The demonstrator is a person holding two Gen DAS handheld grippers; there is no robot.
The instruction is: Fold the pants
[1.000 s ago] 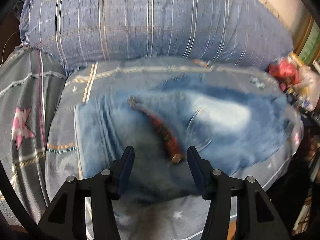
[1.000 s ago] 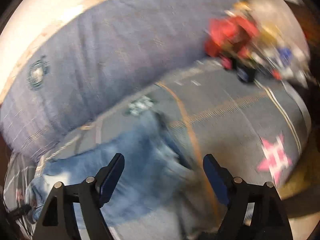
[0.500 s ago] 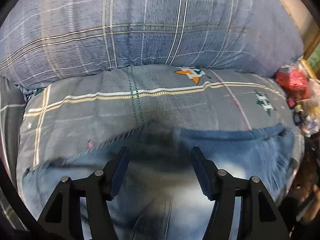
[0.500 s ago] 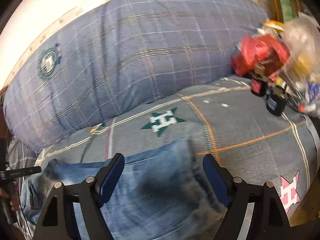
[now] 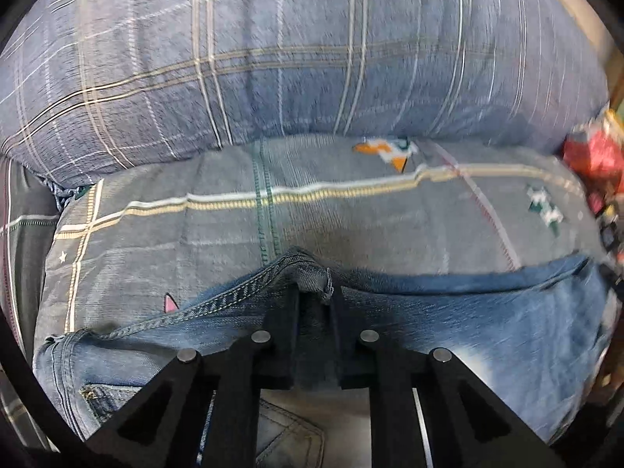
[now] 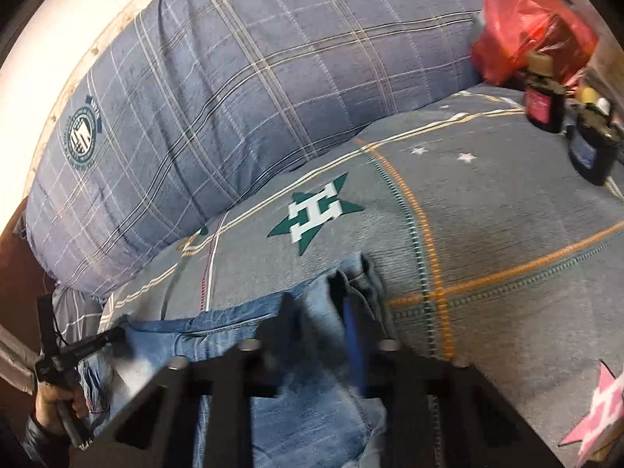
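Blue denim pants (image 5: pixel 468 312) lie across a grey patterned bed sheet (image 5: pixel 351 226). My left gripper (image 5: pixel 314 292) is shut on a bunched ridge of the pants' far edge. In the right wrist view the pants (image 6: pixel 312 409) lie under my right gripper (image 6: pixel 318 304), whose jaws are closed on a raised fold of denim near the pants' right end. The left gripper (image 6: pixel 97 343), held in a hand, shows at the lower left of that view on the pants' other end.
A big blue plaid pillow (image 5: pixel 292 58) lies along the far side, also in the right wrist view (image 6: pixel 253 78). A red plastic bag (image 6: pixel 534 39) and dark bottles (image 6: pixel 544 105) stand at the right end of the bed.
Both grippers went from open above the pants to shut on the far edge of the denim. The pants now lie with a bunched ridge between each pair of fingers.
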